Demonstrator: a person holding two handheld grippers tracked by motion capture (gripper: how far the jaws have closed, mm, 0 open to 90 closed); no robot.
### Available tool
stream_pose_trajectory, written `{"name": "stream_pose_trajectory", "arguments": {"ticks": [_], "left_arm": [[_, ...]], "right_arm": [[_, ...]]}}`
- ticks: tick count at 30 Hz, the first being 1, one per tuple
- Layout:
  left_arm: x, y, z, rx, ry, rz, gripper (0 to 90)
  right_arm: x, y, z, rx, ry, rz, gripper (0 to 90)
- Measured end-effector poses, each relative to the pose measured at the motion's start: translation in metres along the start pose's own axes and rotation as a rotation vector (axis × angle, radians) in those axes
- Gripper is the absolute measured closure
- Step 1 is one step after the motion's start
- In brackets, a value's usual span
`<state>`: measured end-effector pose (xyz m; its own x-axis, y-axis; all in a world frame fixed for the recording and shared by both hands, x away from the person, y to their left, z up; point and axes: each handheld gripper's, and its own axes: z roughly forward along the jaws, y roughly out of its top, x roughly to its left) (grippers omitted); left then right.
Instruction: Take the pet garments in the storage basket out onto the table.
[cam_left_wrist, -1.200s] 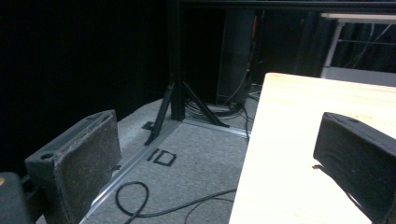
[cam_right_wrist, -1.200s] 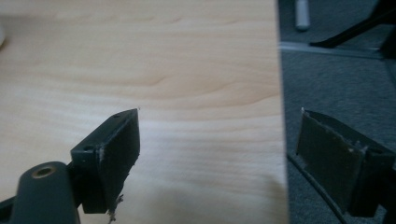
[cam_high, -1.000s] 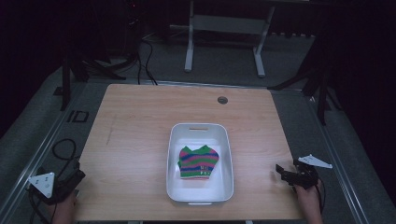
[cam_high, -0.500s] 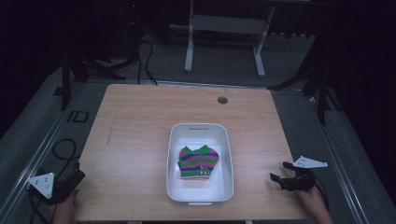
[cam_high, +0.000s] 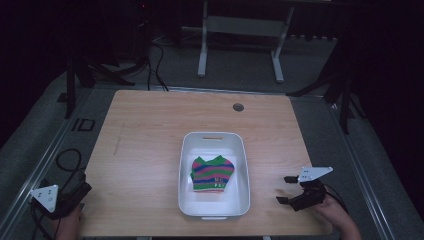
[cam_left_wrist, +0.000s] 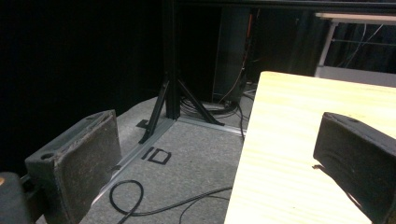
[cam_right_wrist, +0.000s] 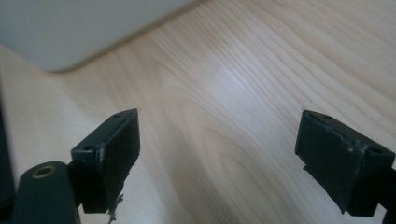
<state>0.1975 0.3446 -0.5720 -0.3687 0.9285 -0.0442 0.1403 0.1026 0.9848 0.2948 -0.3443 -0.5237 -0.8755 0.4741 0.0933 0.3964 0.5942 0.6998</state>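
A white tub (cam_high: 214, 141) stands on the wooden table (cam_high: 150, 130), front of centre. Inside it lies a folded sweater (cam_high: 212, 173) striped green, pink and blue. My right gripper (cam_high: 286, 189) hovers over the table's front right part, to the right of the tub, open, with nothing between its jaws. In the right gripper view, the tub's wall (cam_right_wrist: 70, 28) is at the top left and bare wood lies between the fingers (cam_right_wrist: 114, 149). My left gripper (cam_high: 82, 187) sits at the table's front left edge, open and empty; its view looks along the table's left edge (cam_left_wrist: 245, 154).
A round cable hole (cam_high: 238, 107) is in the table near the far edge. Grey carpet with cables (cam_left_wrist: 135, 196) and a black stand leg (cam_left_wrist: 168, 93) lie to the left of the table. A metal frame (cam_high: 240, 40) stands on the floor beyond the far edge.
My right gripper has moved left, from past the table's right edge to over the tabletop, nearer the tub. The left gripper has stayed put.
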Motion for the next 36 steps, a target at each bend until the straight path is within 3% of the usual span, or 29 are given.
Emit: {"name": "stream_pose_trajectory", "arguments": {"ticks": [11, 19, 21, 23, 25, 30, 36], "left_arm": [[0.000, 0.000, 0.000, -0.004, -0.003, 0.004, 1.2], [0.000, 0.000, 0.000, -0.006, -0.006, 0.005, 1.2], [0.000, 0.000, 0.000, -0.005, -0.008, 0.003, 1.2], [0.000, 0.000, 0.000, -0.004, -0.009, 0.002, 1.2], [0.000, 0.000, 0.000, -0.005, -0.012, 0.001, 1.2], [0.000, 0.000, -0.001, -0.006, -0.014, 0.004, 1.2], [-0.001, 0.000, 0.000, -0.003, -0.016, 0.011, 1.2]], "right_arm": [[0.020, 0.048, 0.000, 0.073, 0.099, -0.113, 14.1], [0.034, 0.087, -0.002, 0.063, 0.147, -0.157, 13.5], [0.036, 0.098, -0.001, 0.056, 0.174, -0.147, 13.7], [0.037, 0.103, 0.000, 0.047, 0.171, -0.158, 13.7], [0.041, 0.117, 0.005, 0.051, 0.164, -0.169, 13.8], [0.044, 0.135, 0.016, 0.080, 0.167, -0.195, 14.4], [0.053, 0.158, 0.042, 0.115, 0.186, -0.220, 14.3]]}}
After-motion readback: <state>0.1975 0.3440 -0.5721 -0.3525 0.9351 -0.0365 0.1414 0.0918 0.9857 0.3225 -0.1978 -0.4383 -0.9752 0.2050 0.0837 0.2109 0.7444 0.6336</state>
